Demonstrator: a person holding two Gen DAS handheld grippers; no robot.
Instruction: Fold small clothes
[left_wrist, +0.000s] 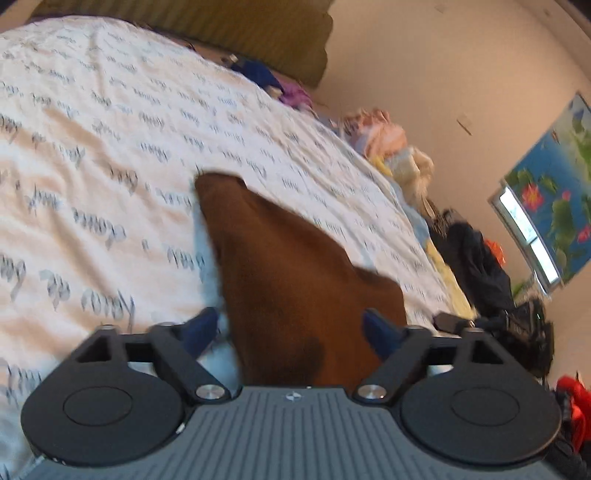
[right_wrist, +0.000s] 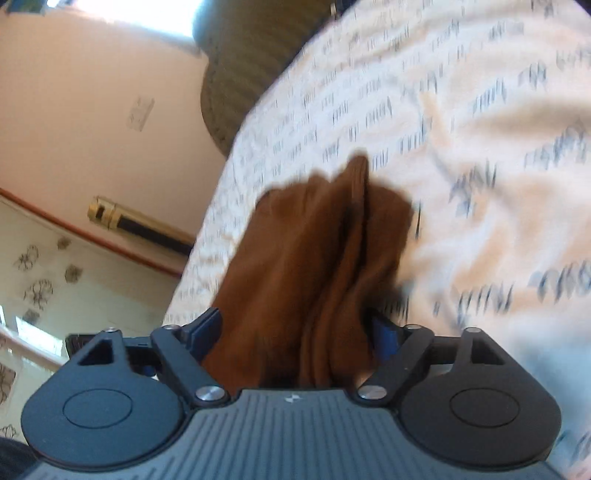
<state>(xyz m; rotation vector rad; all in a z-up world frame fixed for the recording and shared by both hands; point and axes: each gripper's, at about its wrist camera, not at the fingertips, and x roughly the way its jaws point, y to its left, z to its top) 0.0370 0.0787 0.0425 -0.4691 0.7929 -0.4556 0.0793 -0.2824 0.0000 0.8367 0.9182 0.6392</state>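
Observation:
A small brown garment (left_wrist: 295, 280) lies on a white bedsheet with blue script print (left_wrist: 92, 147). My left gripper (left_wrist: 291, 328) is open, its blue-padded fingers (left_wrist: 201, 326) wide apart, with the garment's near end passing between them. In the right wrist view the same brown garment (right_wrist: 314, 266) is bunched in folds on the sheet (right_wrist: 480, 184). My right gripper (right_wrist: 295, 328) is also open, fingers (right_wrist: 205, 328) spread on either side of the cloth's near end. Both views are motion-blurred.
A pile of other clothes (left_wrist: 388, 147) runs along the bed's far right edge, with dark items (left_wrist: 476, 266) beyond. An olive headboard cushion (left_wrist: 258, 33) stands at the bed's far end. In the right wrist view a wall (right_wrist: 92, 92) and a tiled floor (right_wrist: 74, 277) lie left of the bed.

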